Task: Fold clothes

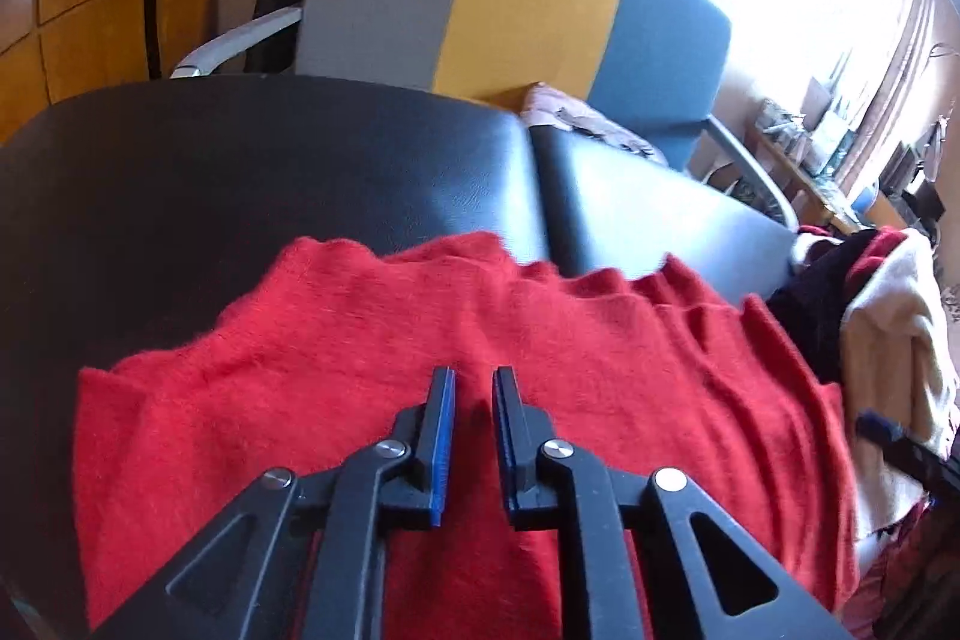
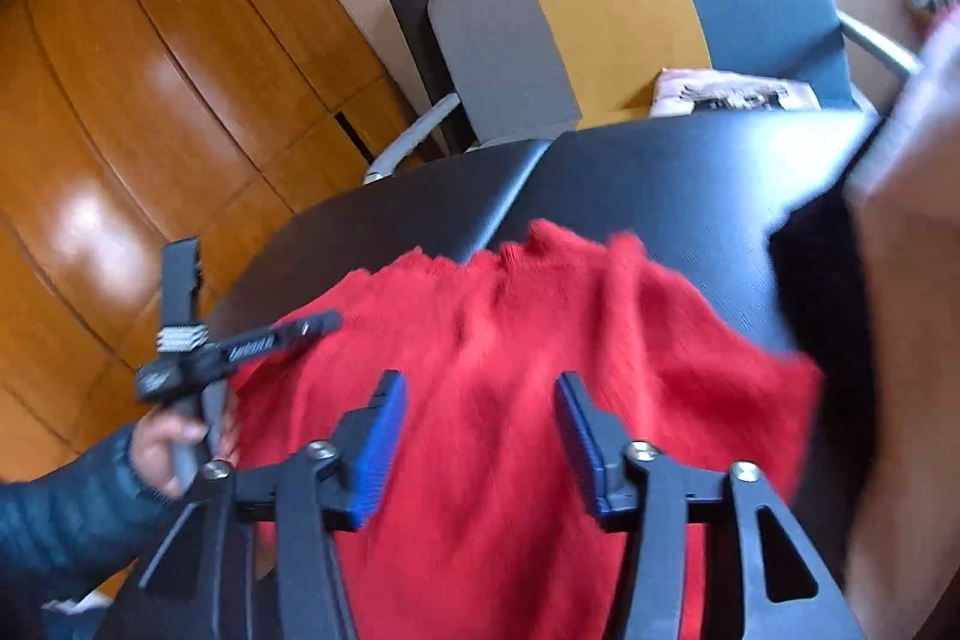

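Blue pads line our left tongs (image 1: 474, 376), whose jaws stand a narrow gap apart with nothing between them, poised over the red knitted sweater (image 1: 360, 370). Our right tongs (image 2: 477, 388) are spread wide, blue pads facing each other, also empty above the same sweater (image 2: 510, 340), which looks blurred in this view. The sweater lies spread directly beneath and ahead of both tongs, its far wavy edge resting on a black padded surface (image 1: 270, 160). To the right of the left tongs, beside the sweater, sits a heap of other clothes (image 1: 882, 316), cream and dark. From the right wrist view, our left hand (image 2: 162, 442) in a dark blue puffy sleeve (image 2: 66, 526) grips its tool at the sweater's left edge. Beyond the black surface stands a chair (image 1: 528, 4) striped grey, yellow and blue, and further left wooden panelling (image 2: 120, 100).
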